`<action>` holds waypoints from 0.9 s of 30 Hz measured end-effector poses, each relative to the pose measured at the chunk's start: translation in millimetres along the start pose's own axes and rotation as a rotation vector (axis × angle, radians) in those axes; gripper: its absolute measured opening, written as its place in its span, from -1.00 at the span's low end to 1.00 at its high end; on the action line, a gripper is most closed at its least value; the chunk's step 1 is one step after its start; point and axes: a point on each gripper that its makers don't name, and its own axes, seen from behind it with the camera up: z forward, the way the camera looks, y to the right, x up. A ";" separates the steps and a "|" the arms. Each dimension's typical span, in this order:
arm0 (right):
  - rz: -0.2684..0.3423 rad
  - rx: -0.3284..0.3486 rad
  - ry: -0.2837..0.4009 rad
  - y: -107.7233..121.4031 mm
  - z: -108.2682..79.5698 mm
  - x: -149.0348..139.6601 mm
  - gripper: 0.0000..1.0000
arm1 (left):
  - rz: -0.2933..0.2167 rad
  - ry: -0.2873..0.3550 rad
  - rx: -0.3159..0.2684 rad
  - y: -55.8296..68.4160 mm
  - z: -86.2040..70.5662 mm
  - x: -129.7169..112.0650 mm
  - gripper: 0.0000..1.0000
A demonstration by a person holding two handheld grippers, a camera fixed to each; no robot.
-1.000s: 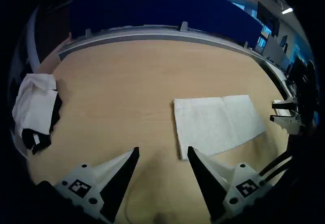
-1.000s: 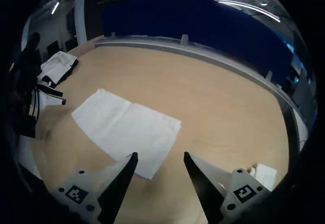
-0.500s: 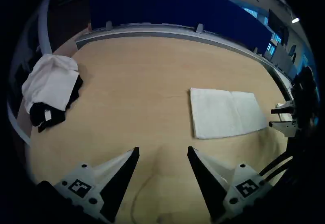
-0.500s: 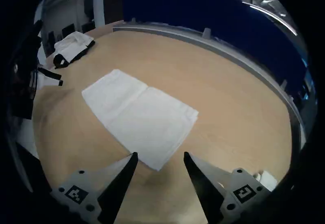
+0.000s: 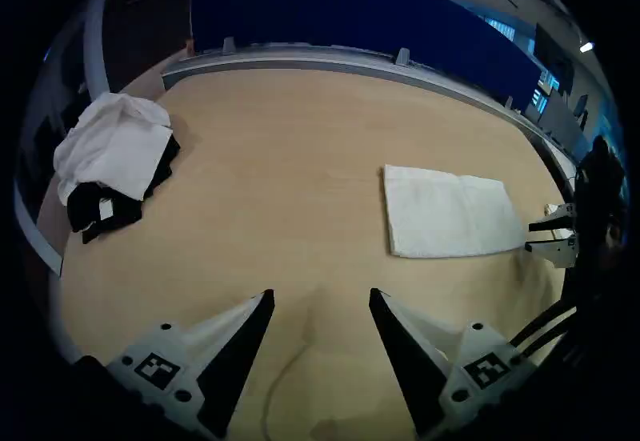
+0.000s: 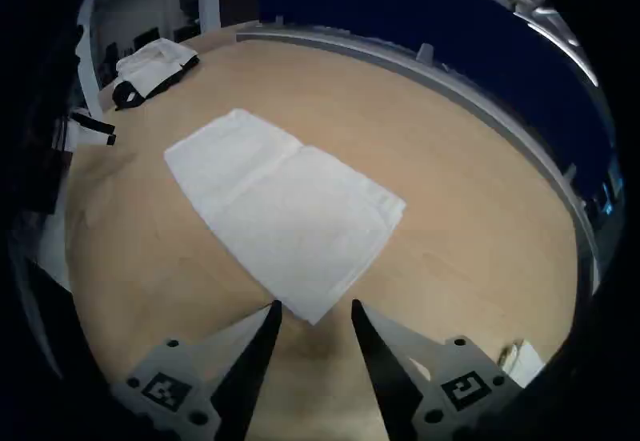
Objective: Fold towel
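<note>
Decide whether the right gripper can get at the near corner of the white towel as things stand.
Probably yes. The towel lies flat on the table, its corner just ahead of the open jaws of the right gripper, with nothing between them.

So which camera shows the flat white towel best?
The right gripper view: the towel lies large and close, its near corner seen between the right gripper fingers. The left gripper view shows the towel smaller, off to one side.
</note>
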 end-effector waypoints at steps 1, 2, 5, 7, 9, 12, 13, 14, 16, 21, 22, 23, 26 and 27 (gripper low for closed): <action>-0.004 -0.001 -0.006 0.1 1.5 -1.3 0.16 | -0.001 0.000 0.000 -0.3 -1.0 -0.8 0.75; -0.007 -0.002 -0.010 0.3 2.8 -2.4 0.12 | -0.002 0.000 0.000 -0.7 -1.8 -1.5 0.75; -0.012 0.007 -0.023 -2.0 5.6 -4.9 0.00 | -0.006 -0.001 0.002 -2.4 -3.8 -3.5 0.76; -0.012 0.014 -0.031 -3.6 6.9 -6.5 -0.10 | -0.009 -0.001 0.004 -4.0 -4.8 -4.9 0.75; -0.010 0.017 -0.038 -4.3 8.0 -8.2 -0.19 | -0.011 -0.002 0.006 -5.7 -5.4 -6.3 0.75; -0.006 0.027 -0.046 -6.3 9.8 -9.8 -0.41 | -0.013 -0.004 0.008 -7.6 -6.5 -9.3 0.76; -0.005 0.030 -0.047 -7.1 10.2 -10.0 -0.48 | -0.014 -0.004 0.009 -8.2 -7.0 -10.1 0.75; -0.004 0.034 -0.048 -7.7 10.6 -10.1 -0.54 | -0.014 -0.005 0.010 -8.7 -7.5 -10.9 0.75; -0.002 0.036 -0.048 -8.1 11.5 -9.9 -0.66 | -0.015 -0.006 0.011 -9.6 -8.2 -12.2 0.75; 0.003 0.029 -0.035 -6.8 12.3 -5.4 -0.91 | -0.014 -0.009 0.011 -10.2 -9.4 -14.0 0.76; 0.003 0.028 -0.033 -6.7 12.0 -4.5 -0.92 | -0.014 -0.008 0.010 -10.1 -9.8 -13.7 0.75; 0.002 0.028 -0.031 -6.5 11.6 -3.4 -0.92 | -0.014 -0.007 0.008 -9.9 -10.4 -13.2 0.75; -0.003 0.024 -0.024 -5.6 9.3 1.1 -0.93 | -0.014 -0.007 0.006 -10.0 -11.7 -12.5 0.75; -0.006 0.022 -0.021 -5.2 8.4 2.8 -0.93 | -0.014 -0.007 0.006 -10.1 -12.1 -12.3 0.76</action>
